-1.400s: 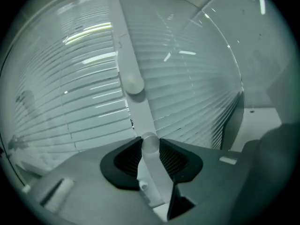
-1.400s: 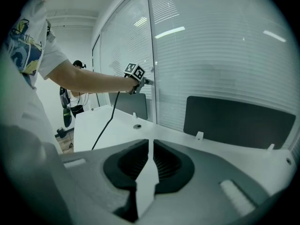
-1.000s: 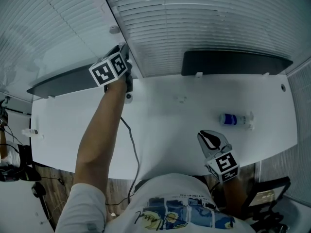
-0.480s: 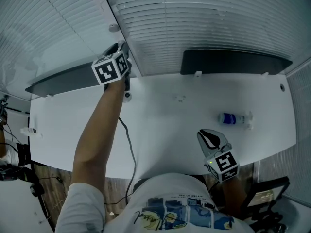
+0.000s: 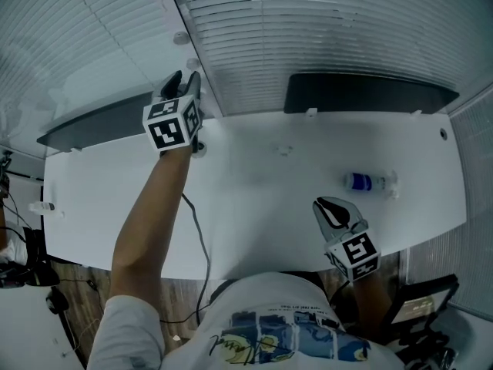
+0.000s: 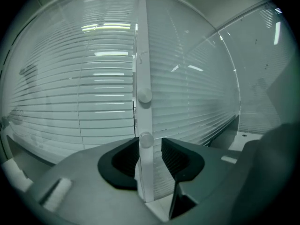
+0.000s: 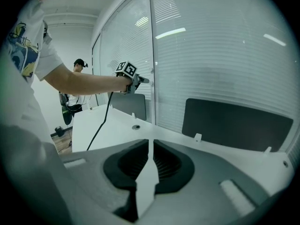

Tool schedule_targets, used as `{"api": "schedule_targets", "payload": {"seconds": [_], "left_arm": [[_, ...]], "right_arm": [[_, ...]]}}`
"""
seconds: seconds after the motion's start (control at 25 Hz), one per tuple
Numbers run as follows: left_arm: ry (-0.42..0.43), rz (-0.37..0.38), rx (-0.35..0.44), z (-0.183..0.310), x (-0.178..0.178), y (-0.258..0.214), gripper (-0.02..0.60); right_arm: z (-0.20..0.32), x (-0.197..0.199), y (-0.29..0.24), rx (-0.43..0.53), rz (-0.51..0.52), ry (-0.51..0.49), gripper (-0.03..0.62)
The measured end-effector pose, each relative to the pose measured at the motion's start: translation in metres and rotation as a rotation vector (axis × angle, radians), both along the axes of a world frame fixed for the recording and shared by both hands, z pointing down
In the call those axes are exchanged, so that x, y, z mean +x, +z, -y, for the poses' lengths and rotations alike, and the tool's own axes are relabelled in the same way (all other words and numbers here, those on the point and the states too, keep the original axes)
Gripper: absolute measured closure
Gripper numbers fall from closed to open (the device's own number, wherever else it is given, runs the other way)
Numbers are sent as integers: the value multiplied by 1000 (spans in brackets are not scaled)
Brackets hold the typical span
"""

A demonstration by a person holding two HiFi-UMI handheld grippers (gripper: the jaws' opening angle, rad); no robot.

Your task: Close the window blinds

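White slatted window blinds [image 6: 93,102] flank a white vertical window post [image 6: 142,55]. The left gripper [image 5: 183,82] has rolled since a second ago. Its jaws have just been opening and stand apart around the post's round white knob [image 6: 146,139]. Well right of the post, the right gripper [image 7: 150,149] has its jaws together.
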State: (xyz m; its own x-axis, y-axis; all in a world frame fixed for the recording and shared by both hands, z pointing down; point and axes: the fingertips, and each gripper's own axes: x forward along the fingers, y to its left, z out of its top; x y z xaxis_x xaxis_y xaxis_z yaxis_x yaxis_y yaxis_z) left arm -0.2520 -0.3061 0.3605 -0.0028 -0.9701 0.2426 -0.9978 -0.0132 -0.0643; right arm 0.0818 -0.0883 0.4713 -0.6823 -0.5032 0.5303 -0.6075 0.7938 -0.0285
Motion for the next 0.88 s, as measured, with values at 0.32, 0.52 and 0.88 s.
{"api": "schedule_targets", "payload": {"seconds": [0.32, 0.52, 0.88], "left_arm": [[149, -5, 31, -82, 40, 0, 425], [207, 5, 58, -152, 46, -2, 449], [330, -54, 7, -291, -1, 7, 574]], "right_arm": [[-2, -3, -5, 25, 7, -12, 573], [-13, -30, -17, 62, 22, -23, 574], [-78, -126, -60, 86, 7, 13, 574]]}}
